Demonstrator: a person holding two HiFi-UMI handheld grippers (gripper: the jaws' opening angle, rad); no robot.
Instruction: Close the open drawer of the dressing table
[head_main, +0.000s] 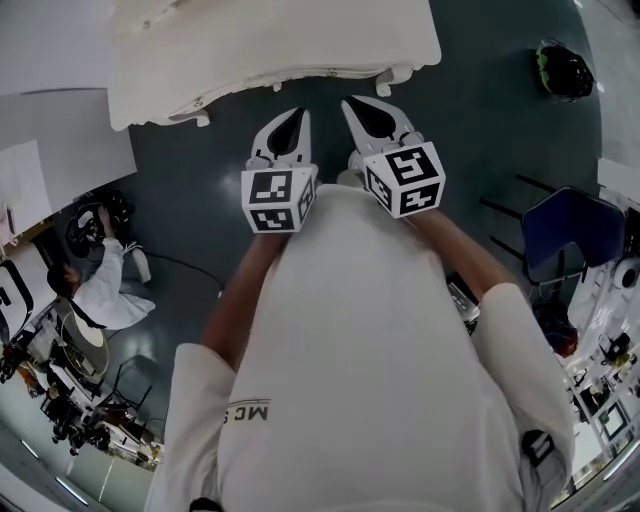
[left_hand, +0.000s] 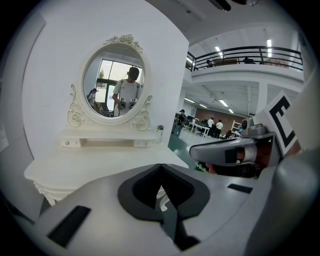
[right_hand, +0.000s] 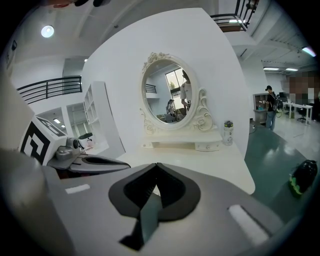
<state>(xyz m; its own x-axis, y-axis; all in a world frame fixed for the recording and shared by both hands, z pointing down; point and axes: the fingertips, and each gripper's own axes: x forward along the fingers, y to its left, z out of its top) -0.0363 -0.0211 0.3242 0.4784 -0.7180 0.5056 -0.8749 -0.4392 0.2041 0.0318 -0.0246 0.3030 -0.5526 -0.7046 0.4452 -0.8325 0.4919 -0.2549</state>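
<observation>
The left tongs (head_main: 298, 115) and right tongs (head_main: 355, 103) are both closed tight on nothing, side by side near the front edge of the white bench (head_main: 270, 50) — oval mirror (left_hand: 115, 82) and small bottle (right_hand: 228, 131) on top — its drawer hidden from every view.

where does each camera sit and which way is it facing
head view: on the person's head, looking steeply down at the table edge; shows torso, left gripper, right gripper.
left gripper view: on the left gripper, facing the mirror over its own shut jaws; right gripper at its right.
right gripper view: on the right gripper, facing the mirror over its own shut jaws; left gripper at its left.
shared: both gripper views show the mirror and table.
</observation>
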